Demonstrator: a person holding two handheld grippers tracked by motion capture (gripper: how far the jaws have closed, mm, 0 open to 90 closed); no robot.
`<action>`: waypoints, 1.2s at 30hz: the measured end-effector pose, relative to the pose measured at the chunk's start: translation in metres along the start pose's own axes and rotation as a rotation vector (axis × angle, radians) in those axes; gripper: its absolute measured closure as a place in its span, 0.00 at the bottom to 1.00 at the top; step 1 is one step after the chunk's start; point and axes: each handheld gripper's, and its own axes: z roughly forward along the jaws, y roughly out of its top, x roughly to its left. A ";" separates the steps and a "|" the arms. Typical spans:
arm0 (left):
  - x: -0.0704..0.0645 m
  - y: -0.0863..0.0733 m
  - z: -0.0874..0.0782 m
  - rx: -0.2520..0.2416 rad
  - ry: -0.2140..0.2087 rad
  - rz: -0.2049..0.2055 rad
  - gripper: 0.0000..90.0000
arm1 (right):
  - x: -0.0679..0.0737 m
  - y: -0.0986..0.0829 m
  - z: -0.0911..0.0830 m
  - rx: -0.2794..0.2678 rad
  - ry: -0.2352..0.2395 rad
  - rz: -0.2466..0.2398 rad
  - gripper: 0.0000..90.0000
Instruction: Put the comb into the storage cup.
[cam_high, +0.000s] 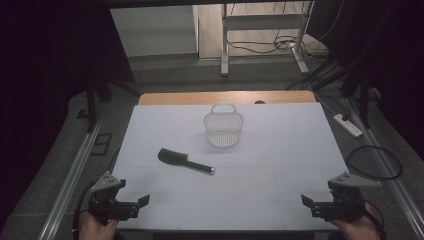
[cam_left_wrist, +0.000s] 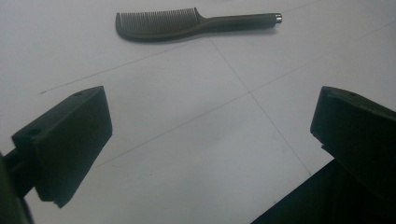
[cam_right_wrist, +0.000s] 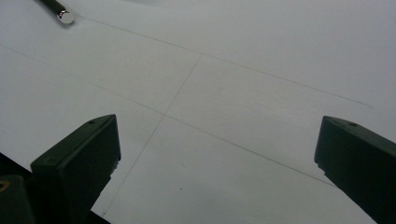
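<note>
A dark comb (cam_high: 182, 160) with a silver-tipped handle lies flat on the white table (cam_high: 280, 150), left of centre. Behind it stands a small white mesh basket (cam_high: 223, 128) with an upright handle. My left gripper (cam_high: 142, 202) rests at the table's front left corner, open and empty; in the left gripper view the comb (cam_left_wrist: 187, 24) lies ahead of its spread jaws. At the front right corner my right gripper (cam_high: 306, 203) is open and empty, and the comb's silver handle tip (cam_right_wrist: 64, 17) lies at the upper left of the right gripper view.
A wooden table edge (cam_high: 200, 97) runs behind the white sheet. Desk legs (cam_high: 225, 45) and cables lie on the floor beyond. A power strip (cam_high: 348, 125) and a looped cable (cam_high: 375, 162) sit right of the table. Metal rails run along both sides.
</note>
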 end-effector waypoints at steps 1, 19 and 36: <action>0.000 0.001 0.001 -0.003 -0.002 0.000 0.00 | 0.000 0.000 0.000 0.001 -0.001 0.000 0.01; 0.003 0.014 0.015 -0.003 -0.048 0.035 0.00 | 0.000 0.000 0.001 0.013 0.007 0.003 0.00; 0.001 0.030 0.036 0.027 -0.065 0.054 0.00 | -0.001 0.000 0.002 0.013 0.013 0.005 0.00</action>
